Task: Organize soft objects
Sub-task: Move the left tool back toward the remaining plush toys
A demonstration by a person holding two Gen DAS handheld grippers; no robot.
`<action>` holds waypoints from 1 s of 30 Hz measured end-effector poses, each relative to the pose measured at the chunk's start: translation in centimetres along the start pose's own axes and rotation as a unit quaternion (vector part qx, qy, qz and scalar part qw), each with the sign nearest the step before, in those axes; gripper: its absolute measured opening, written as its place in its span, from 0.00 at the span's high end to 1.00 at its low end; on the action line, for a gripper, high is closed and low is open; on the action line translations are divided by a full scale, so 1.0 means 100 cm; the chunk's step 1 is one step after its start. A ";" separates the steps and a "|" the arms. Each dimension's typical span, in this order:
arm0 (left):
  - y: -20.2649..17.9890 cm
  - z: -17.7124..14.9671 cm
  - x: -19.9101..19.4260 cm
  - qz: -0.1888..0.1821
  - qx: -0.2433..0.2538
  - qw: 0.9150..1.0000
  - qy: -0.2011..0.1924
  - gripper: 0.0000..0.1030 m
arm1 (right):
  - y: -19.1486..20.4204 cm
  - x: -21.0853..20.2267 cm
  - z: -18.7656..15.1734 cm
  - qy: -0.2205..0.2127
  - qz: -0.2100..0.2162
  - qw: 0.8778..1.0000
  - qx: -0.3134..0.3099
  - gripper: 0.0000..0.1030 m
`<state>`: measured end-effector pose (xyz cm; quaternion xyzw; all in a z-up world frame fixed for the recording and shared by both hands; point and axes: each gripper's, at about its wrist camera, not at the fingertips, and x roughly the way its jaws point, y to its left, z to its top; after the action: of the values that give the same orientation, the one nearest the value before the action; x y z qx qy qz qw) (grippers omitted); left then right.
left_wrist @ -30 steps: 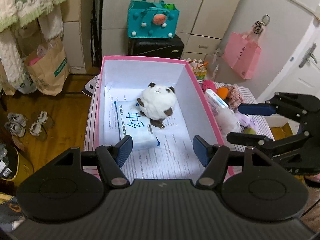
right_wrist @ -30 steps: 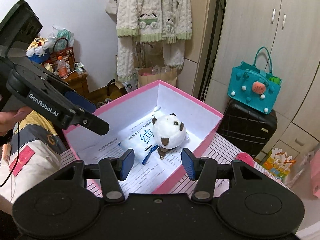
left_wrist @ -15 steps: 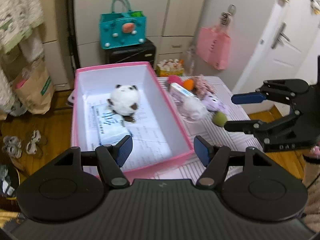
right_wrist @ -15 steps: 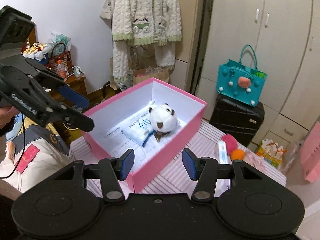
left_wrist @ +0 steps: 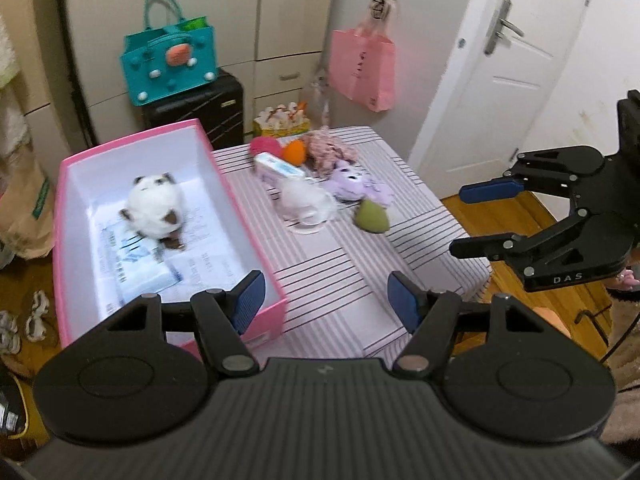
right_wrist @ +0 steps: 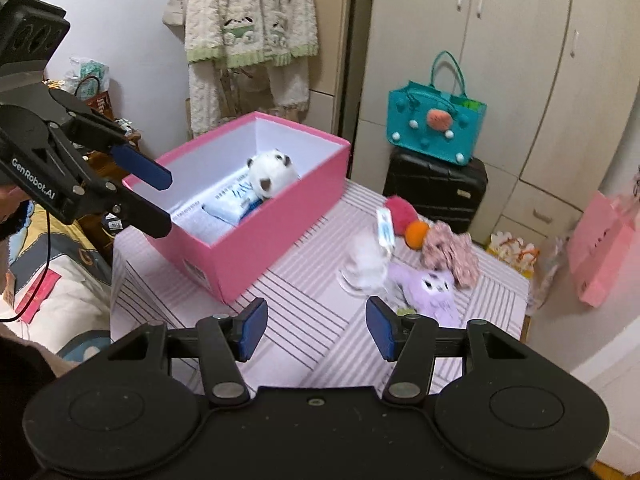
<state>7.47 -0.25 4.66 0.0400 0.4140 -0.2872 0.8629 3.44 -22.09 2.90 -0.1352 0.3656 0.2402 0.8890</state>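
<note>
A pink box [left_wrist: 244, 216] [right_wrist: 256, 248] stands on the left of the striped table [left_wrist: 344, 280]. It holds a white panda plush [left_wrist: 154, 210] [right_wrist: 270, 174] and a tissue pack [left_wrist: 136, 270] [right_wrist: 234, 202]. To its right lie a white fluffy toy [left_wrist: 304, 204] [right_wrist: 366, 260], a purple plush [left_wrist: 354, 186] [right_wrist: 430, 290], a green toy [left_wrist: 372, 218], a pink ball [left_wrist: 265, 147], an orange ball [left_wrist: 295, 151] and another tissue pack [left_wrist: 278, 168]. My left gripper [left_wrist: 324, 300] [right_wrist: 156, 200] is open and empty above the box's near corner. My right gripper [right_wrist: 316, 328] [left_wrist: 472, 220] is open and empty, near the table's right edge.
A black suitcase [left_wrist: 200, 108] with a teal bag [left_wrist: 170, 66] on it stands behind the table. A pink bag [left_wrist: 362, 68] hangs by the white door [left_wrist: 500, 80]. Wardrobes line the back wall. A bed [right_wrist: 60, 280] lies left of the table.
Both grippers have pulled back and swung right, away from the box, so the loose toys on the table have come into view. Both stay open and empty.
</note>
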 end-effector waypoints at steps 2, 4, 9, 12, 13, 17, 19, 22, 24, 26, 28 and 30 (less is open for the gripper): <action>-0.010 0.001 0.010 -0.005 0.011 1.000 -0.002 0.36 | -0.011 0.004 -0.010 0.001 0.004 1.000 0.009 0.42; -0.020 0.003 0.020 -0.005 0.018 1.000 -0.007 0.36 | -0.021 0.010 -0.019 0.005 0.009 1.000 0.019 0.42; -0.034 0.010 0.048 -0.011 0.023 1.000 -0.009 0.36 | -0.046 0.029 -0.034 0.014 0.020 0.999 0.036 0.42; -0.044 0.016 0.065 -0.008 0.034 0.999 -0.008 0.36 | -0.063 0.038 -0.039 0.015 0.029 0.998 0.049 0.42; -0.045 0.018 0.071 -0.008 0.036 0.999 -0.008 0.36 | -0.069 0.040 -0.041 0.014 0.031 0.998 0.053 0.42; -0.054 0.024 0.092 -0.010 0.036 0.999 -0.010 0.36 | -0.090 0.054 -0.041 0.012 0.034 0.997 0.069 0.42; -0.059 0.025 0.103 -0.008 0.037 0.999 -0.014 0.36 | -0.103 0.062 -0.041 0.011 0.036 0.996 0.080 0.41; -0.067 0.026 0.123 0.005 0.042 0.999 -0.025 0.36 | -0.122 0.073 -0.040 0.013 0.041 0.994 0.097 0.41; -0.072 0.025 0.140 0.007 0.040 0.999 -0.011 0.36 | -0.132 0.080 -0.039 0.015 0.046 0.993 0.107 0.41; -0.073 0.025 0.156 -0.012 0.023 1.000 0.010 0.36 | -0.141 0.087 -0.037 0.017 0.050 0.992 0.113 0.41; -0.075 0.024 0.171 -0.029 0.015 0.999 0.025 0.36 | -0.147 0.094 -0.034 0.019 0.053 0.992 0.113 0.39; -0.076 0.023 0.183 -0.034 0.003 0.999 0.026 0.37 | -0.152 0.102 -0.033 0.019 0.052 0.992 0.113 0.36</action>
<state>14.08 -15.77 -6.08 0.0362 0.4365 -0.3167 0.8413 15.82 -33.02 -5.65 -0.0194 0.4137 0.2410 0.8777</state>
